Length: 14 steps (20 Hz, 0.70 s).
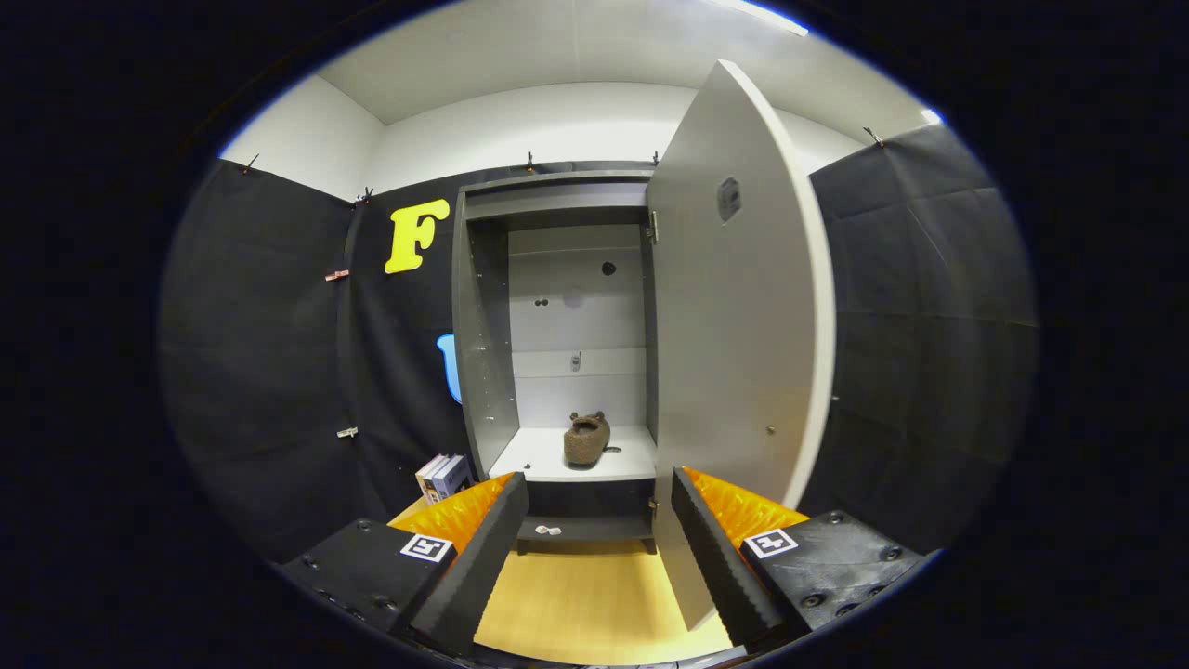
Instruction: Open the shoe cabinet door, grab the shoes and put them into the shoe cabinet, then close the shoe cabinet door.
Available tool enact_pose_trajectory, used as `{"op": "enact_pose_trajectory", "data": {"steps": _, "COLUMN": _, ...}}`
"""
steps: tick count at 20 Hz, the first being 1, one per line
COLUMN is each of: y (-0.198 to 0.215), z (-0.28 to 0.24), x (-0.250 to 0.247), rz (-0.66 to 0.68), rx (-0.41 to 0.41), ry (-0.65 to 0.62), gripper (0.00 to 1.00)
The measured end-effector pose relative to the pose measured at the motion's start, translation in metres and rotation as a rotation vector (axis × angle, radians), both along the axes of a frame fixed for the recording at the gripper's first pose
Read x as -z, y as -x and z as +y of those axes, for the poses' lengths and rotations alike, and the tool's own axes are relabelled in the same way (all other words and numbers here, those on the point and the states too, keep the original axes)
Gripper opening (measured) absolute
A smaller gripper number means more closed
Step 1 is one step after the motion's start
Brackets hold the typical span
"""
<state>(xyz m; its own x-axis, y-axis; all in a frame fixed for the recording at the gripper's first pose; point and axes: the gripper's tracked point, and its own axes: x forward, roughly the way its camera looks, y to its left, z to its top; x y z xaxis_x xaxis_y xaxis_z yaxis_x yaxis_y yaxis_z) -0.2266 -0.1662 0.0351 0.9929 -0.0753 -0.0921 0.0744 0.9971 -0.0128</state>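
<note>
- Shoe cabinet (483, 372) stood w/ its door (734, 353) swung wide on the right-hand hinges — so the opening step looked done.
- One brown shoe (587, 439) sat on the cabinet's shelf (539, 455), roughly mid-shelf, toe toward the back as far as could be told; placing step judged done for that shoe at least.
- Couldn't tell if a 2nd shoe was due — none seen on the wooden floor (585, 604) ahead of the fingers.
- Gripper (594, 548) was back from the cabinet, fingers spread wide w/ nothing between them; shoe well beyond the tips, apart from them.
- Door's lower edge hung just beside the right finger, maybe partly behind it.
- Left to do, by my read: push the door shut — approx. last step.
- Some books (442, 478) leaned by the cabinet's left foot, not part of the job.
</note>
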Motion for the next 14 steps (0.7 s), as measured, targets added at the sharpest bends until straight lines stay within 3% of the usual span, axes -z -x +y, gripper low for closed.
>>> {"op": "enact_pose_trajectory", "data": {"steps": 8, "y": 0.040, "z": -0.075, "x": -0.018, "rz": -0.043, "rx": 0.093, "ry": 0.019, "gripper": 0.98}}
{"op": "enact_pose_trajectory", "data": {"steps": 14, "y": 0.040, "z": -0.141, "x": -0.020, "rz": -0.035, "rx": 0.179, "ry": 0.013, "gripper": 0.98}}
